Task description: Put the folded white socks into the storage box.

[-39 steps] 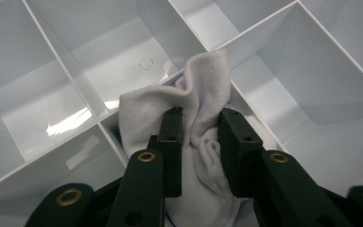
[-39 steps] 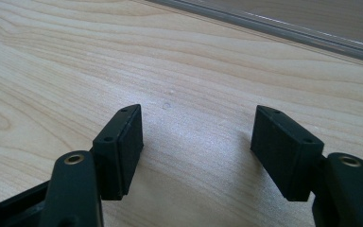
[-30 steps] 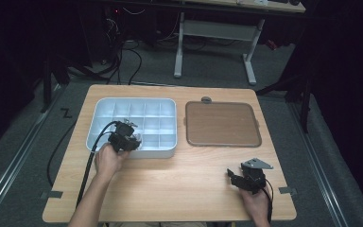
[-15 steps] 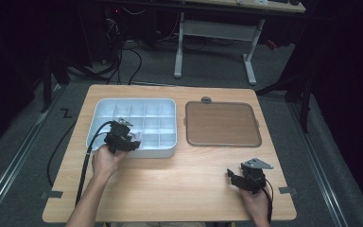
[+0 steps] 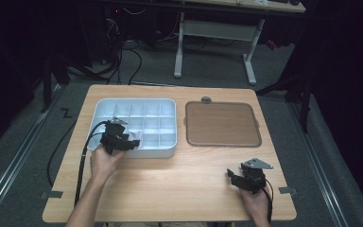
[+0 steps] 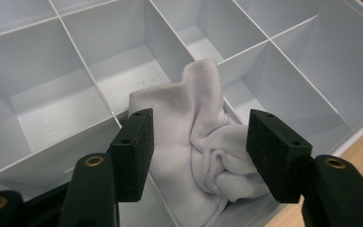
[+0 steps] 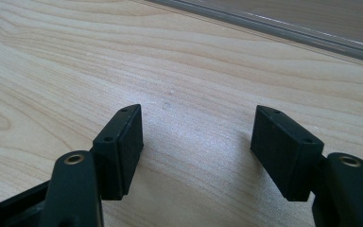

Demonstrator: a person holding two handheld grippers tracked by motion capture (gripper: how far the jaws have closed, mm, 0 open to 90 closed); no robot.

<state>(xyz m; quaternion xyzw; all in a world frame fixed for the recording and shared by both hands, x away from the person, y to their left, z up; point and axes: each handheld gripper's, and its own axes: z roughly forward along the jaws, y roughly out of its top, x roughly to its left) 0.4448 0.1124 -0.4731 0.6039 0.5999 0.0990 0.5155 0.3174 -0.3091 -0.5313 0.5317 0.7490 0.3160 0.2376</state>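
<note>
As its jaws have just been opening, the left gripper (image 6: 196, 156) lets go of a white cloth (image 6: 203, 156) in the divided tray (image 5: 137, 106). The drop looks done. The right gripper (image 7: 196, 151) rests open and empty on the table (image 7: 123, 56).

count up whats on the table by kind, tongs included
tongs: 2, left tongs open over the cloth, right tongs open over bare wood
compartment tray: 1
pale cloth: 1
brown mat: 1
total: 5
</note>
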